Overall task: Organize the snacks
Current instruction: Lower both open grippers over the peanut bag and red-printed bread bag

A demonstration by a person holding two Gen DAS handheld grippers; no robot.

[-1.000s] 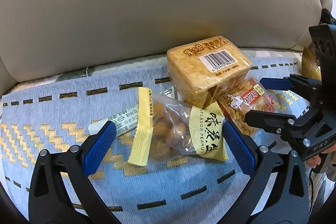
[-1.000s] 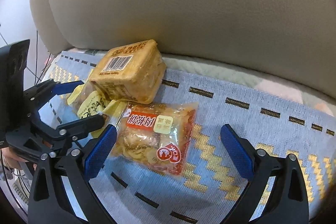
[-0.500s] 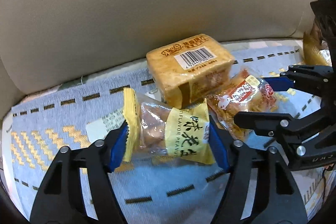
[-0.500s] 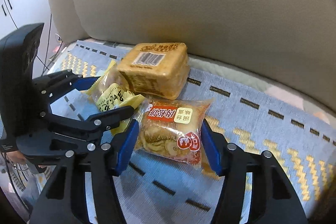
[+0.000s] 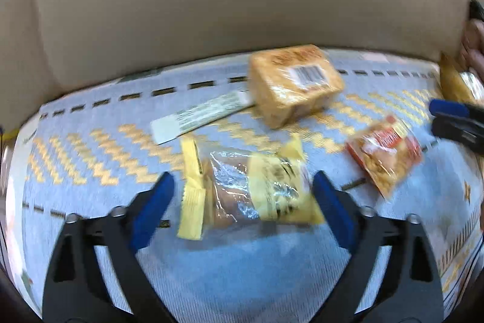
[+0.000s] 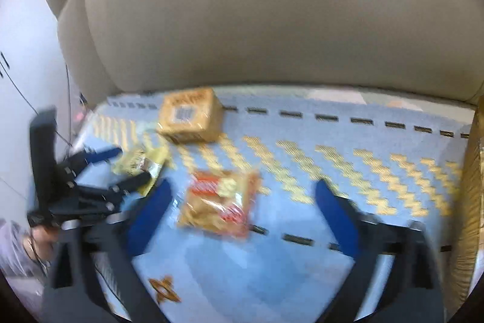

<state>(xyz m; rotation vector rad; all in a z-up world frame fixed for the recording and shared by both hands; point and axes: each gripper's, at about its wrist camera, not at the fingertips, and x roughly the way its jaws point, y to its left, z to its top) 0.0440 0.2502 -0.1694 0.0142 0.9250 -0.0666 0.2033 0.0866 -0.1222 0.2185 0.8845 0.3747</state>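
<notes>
A yellow peanut packet (image 5: 251, 192) lies between the blue pads of my left gripper (image 5: 242, 175). A strip of cloth shows beside the left pad, so the jaws stand slightly off the packet. In the right wrist view the same packet (image 6: 142, 165) sits at the tips of the left gripper (image 6: 121, 167). A red noodle-snack packet (image 6: 220, 205) lies flat between the wide-open fingers of my right gripper (image 6: 244, 183), touching neither. An orange boxed snack (image 5: 293, 80) stands further back, apart from both packets. From the left wrist, the right gripper (image 5: 434, 117) is to the right of the red packet (image 5: 384, 153).
A white stick sachet (image 5: 199, 114) lies left of the orange box (image 6: 190, 117). Everything rests on a blue cloth with gold zigzags (image 5: 90, 159) before a beige sofa backrest (image 5: 211, 5). A golden-brown woven edge (image 6: 472, 202) rises at far right. A hand (image 6: 39, 235) holds the left gripper.
Both packets have been pulled forward, away from the orange box and from each other. The right gripper has opened wide off the red packet. The left pads have spread slightly. The white sachet is uncovered.
</notes>
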